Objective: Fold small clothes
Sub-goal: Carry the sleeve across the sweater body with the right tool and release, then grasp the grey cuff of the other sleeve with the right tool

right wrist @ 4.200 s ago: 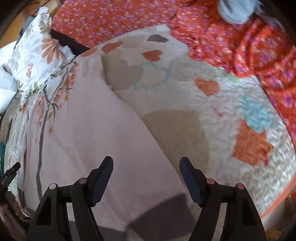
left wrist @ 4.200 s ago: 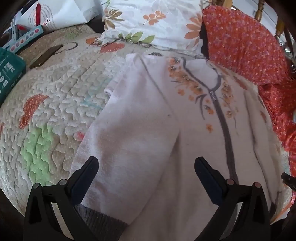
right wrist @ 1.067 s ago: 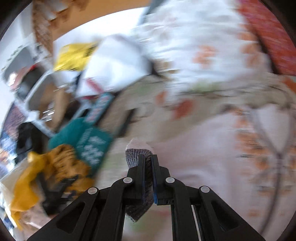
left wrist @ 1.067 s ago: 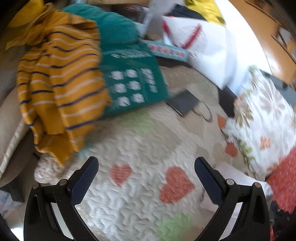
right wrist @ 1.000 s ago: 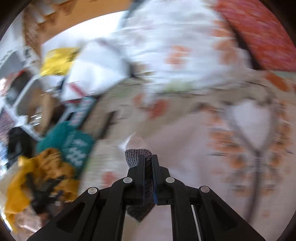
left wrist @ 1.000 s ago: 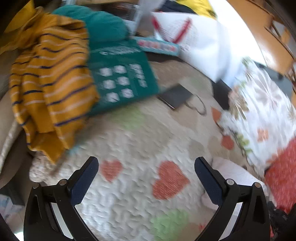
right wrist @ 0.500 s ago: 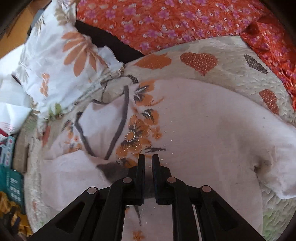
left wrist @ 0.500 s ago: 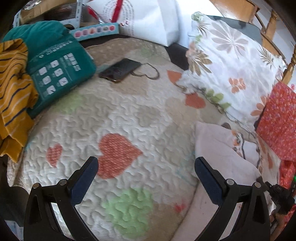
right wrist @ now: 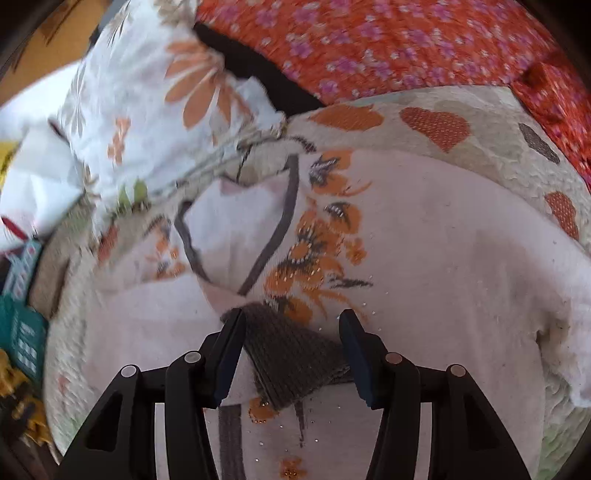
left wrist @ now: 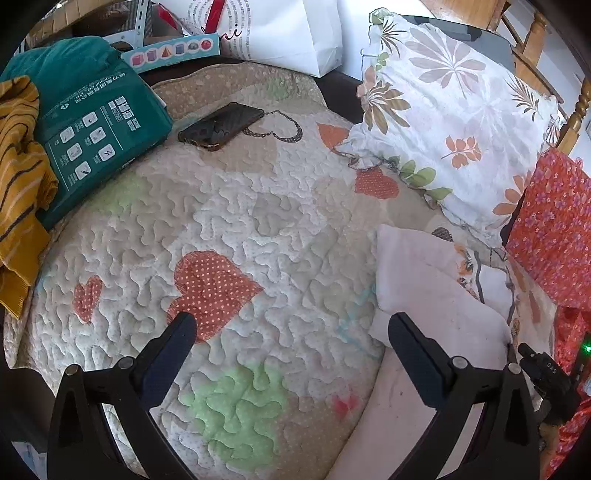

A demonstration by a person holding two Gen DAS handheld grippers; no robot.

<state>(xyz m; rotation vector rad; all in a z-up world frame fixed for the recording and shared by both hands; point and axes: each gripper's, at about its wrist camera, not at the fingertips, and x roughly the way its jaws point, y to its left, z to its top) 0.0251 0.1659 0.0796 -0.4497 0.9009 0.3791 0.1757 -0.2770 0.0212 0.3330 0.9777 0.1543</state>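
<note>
A small pale pink cardigan (right wrist: 424, 258) with orange flowers and grey trim lies on the quilt. Its left sleeve is folded across the chest, and the grey ribbed cuff (right wrist: 291, 358) lies between the open fingers of my right gripper (right wrist: 291, 325). In the left wrist view the cardigan (left wrist: 436, 295) lies at the lower right. My left gripper (left wrist: 291, 328) is open and empty above the quilt (left wrist: 229, 221), to the left of the cardigan.
A floral pillow (left wrist: 450, 129) and red flowered bedding (left wrist: 550, 229) lie behind the cardigan. A phone (left wrist: 221, 125), a green package (left wrist: 92, 125), a mustard striped garment (left wrist: 18, 177) and a white bag (left wrist: 280, 26) lie at the quilt's far left.
My right gripper carried the grey cuff across onto the cardigan's chest and has now opened, letting it go. My left gripper swung right, bringing the cardigan into its view.
</note>
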